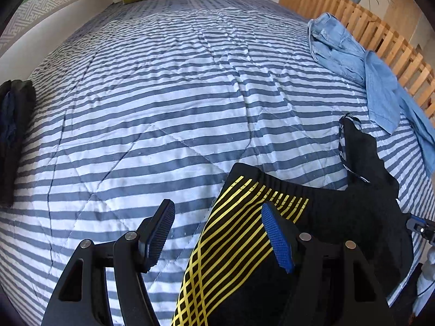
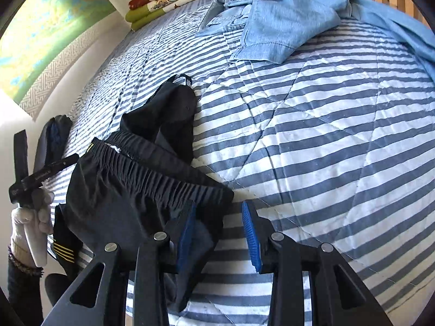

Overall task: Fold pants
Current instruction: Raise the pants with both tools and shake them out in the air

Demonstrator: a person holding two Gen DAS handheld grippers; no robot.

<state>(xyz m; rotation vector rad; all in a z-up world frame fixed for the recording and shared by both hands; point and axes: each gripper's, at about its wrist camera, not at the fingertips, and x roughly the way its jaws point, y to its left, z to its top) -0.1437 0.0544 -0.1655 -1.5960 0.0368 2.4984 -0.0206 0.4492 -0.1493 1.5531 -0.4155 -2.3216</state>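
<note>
Notably, both grippers, left and right, stood apart; crumpled black pants at lower left risked a skewed fold

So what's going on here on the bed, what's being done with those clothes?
A person is working on a pair of black pants with yellow stripes, lying bunched on the striped bed cover. Both tools are open: the left tool hovers at the striped leg, and the right tool sits at the elastic waistband, neither clamped on cloth. No fold is made yet. Light blue denim clothes lie heaped further back, and a dark folded garment sits at the bed's edge.
</note>
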